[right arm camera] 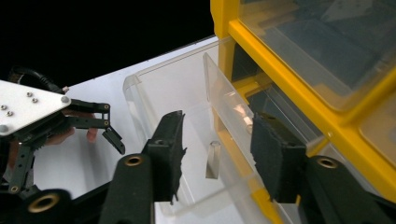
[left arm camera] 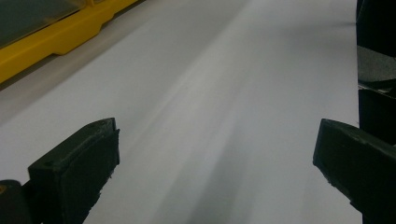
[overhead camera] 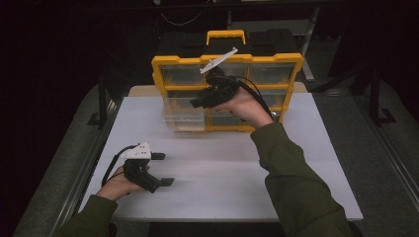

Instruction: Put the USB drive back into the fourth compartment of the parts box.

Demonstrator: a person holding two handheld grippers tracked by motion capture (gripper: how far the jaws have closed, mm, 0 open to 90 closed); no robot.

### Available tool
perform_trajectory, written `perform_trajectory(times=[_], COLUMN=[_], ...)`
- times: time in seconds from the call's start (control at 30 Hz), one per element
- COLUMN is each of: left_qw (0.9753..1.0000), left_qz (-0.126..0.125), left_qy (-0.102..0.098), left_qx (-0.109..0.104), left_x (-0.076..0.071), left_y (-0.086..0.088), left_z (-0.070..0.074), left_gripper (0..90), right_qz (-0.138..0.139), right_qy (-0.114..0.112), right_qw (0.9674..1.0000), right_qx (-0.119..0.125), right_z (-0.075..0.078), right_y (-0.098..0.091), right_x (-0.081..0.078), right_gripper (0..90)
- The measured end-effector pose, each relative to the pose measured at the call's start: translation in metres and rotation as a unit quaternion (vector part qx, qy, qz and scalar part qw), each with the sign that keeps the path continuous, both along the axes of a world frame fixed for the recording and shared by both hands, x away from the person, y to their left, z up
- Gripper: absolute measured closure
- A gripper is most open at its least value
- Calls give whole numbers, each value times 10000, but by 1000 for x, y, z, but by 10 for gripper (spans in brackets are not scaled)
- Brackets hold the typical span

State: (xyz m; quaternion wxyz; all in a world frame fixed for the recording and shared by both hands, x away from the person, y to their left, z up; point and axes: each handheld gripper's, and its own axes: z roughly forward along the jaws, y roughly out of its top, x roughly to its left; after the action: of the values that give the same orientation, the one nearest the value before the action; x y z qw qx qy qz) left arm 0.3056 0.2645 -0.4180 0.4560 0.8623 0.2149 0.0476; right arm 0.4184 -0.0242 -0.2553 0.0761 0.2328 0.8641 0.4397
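A yellow organizer (overhead camera: 180, 61) with clear drawers stands upright at the back of the white table (overhead camera: 222, 173). One clear drawer (overhead camera: 184, 117) at its lower left is pulled out toward me. My right gripper (overhead camera: 197, 103) hovers at that drawer with its jaws apart. In the right gripper view the drawer's (right arm camera: 163, 93) clear front wall and a small tab (right arm camera: 213, 161) lie between the jaws of the right gripper (right arm camera: 219, 135), and the pads do not press on them. My left gripper (overhead camera: 165, 169) rests low at the table's left, open and holding nothing (left arm camera: 215, 140).
The organizer's yellow base (left arm camera: 51, 42) runs along the upper left of the left gripper view. A yellow carry handle (overhead camera: 226, 35) tops the case. Dark floor and black stands surround the table. Bare white tabletop (left arm camera: 224, 70) stretches ahead of the left gripper.
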Motion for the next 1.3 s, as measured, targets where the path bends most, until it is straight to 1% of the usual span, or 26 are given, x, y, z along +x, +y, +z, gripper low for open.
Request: perform_trajectory(times=[0.07,0.17,0.2,0.23,0.33,0.47,0.57,0.67,0.73,0.8,0.87,0.9,1.07,1.13,1.17,1.2,1.3], left_qw=[10000,10000,10000,10000,10000,10000,10000,10000,10000,10000,10000,10000,10000,10000,10000,10000,10000], left_qz=[-6,3,3,0,5,19,25,25,20,8,13,13,23,42,42,39,30], left_qy=[-5,-3,-3,-1,2,10,8,13,6,2,12,9,3,-10,-10,-11,-40], left_qx=[-6,-12,-12,-17,-17,-29,-28,-25,-31,-19,-25,-23,-9,-15,-15,-10,-8], left_x=[0,1,1,1,1,1,1,1,1,1,1,1,1,1,1,1,1], left_y=[0,0,0,0,1,1,1,1,1,1,1,1,2,1,1,1,1], left_z=[0,0,0,0,0,0,-1,0,0,0,-1,0,0,-1,-1,-1,0], left_gripper=[0,0,0,0,0,0,0,0,0,0,0,0,0,0,0,0,0], right_qz=[-46,-82,-82,-123,-168,-245,-266,-283,-295,-338,-352,-413,-505,-557,-557,-572,-628], right_qy=[29,-11,-11,-40,-50,-93,-87,-111,-88,-79,-72,-75,-95,-103,-103,-91,-42], right_qw=[10000,9999,9999,9999,9997,9994,9992,9991,9990,9989,9988,9985,9979,9975,9975,9975,9973], right_qx=[71,136,136,115,155,241,292,305,319,328,327,363,391,415,415,411,381], right_z=[0,-1,-1,-4,-8,-13,-16,-22,-24,-30,-33,-41,-51,-59,-59,-65,-76], right_y=[-5,-11,-11,-18,-26,-36,-40,-45,-46,-50,-52,-57,-62,-66,-66,-69,-74], right_x=[-3,-8,-8,-13,-17,-21,-23,-26,-28,-31,-33,-36,-40,-43,-43,-46,-50], right_gripper=[487,444,444,402,369,336,319,302,295,263,252,226,189,167,167,147,138])
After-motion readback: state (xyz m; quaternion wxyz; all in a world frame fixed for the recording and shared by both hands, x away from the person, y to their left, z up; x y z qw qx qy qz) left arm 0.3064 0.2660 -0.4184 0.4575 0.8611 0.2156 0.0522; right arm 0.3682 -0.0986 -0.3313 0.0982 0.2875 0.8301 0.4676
